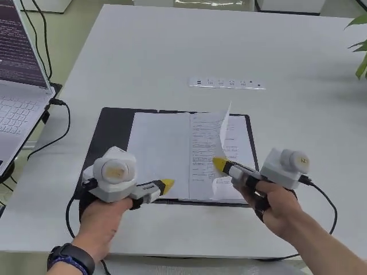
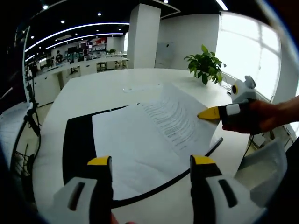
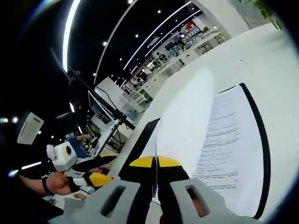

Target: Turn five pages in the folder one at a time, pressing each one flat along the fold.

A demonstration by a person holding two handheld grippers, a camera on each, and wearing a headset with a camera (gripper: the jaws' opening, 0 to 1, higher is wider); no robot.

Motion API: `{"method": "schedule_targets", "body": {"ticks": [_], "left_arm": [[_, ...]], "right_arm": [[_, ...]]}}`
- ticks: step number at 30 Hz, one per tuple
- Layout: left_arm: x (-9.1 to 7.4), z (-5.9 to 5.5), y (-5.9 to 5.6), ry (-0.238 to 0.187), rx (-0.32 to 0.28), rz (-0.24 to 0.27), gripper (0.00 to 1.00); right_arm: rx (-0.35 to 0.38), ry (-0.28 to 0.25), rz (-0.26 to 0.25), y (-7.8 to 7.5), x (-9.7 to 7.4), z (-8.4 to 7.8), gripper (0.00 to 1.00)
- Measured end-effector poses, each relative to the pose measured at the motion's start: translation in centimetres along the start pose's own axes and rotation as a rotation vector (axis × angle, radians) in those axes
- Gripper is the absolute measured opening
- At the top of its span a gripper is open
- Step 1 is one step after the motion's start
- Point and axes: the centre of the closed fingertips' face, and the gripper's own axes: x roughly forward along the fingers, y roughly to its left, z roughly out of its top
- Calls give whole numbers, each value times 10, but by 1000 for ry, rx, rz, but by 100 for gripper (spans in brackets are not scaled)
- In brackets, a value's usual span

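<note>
The black folder [image 1: 112,134] lies open at the near side of the white table [image 1: 172,46], its white pages bearing small black print too fine to read. One page [image 1: 225,121] stands lifted, its lower edge pinched by the right gripper [image 1: 219,164], jaws pressed together on it. The left gripper [image 2: 152,161] hovers at the folder's near edge, jaws spread, seemingly holding nothing.

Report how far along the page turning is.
Done: the folder lies open, with a blank-backed sheet flat on its left side; how many were turned cannot be told. In hand: the right tool is shut on a page, standing up near the fold. The left tool hangs open by the folder's near edge. Left: lay it over, press the fold.
</note>
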Motion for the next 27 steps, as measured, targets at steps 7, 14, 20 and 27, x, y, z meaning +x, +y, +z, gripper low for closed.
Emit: {"method": "schedule_targets", "body": {"ticks": [7,14,20,27], "left_arm": [[-21,1,21,-33,-39,47,68],[-32,0,36,-49,-71,78,68],[-43,-2,40,-43,-41,71,68],[-54,-11,49,-22,-38,57,69]], "right_arm": [[-6,12,25,28,25,-9,0],[1,-14,17,49,43,-18,0],[-7,24,44,66,63,-30,0],[-2,49,66,79,84,-36,0]]}}
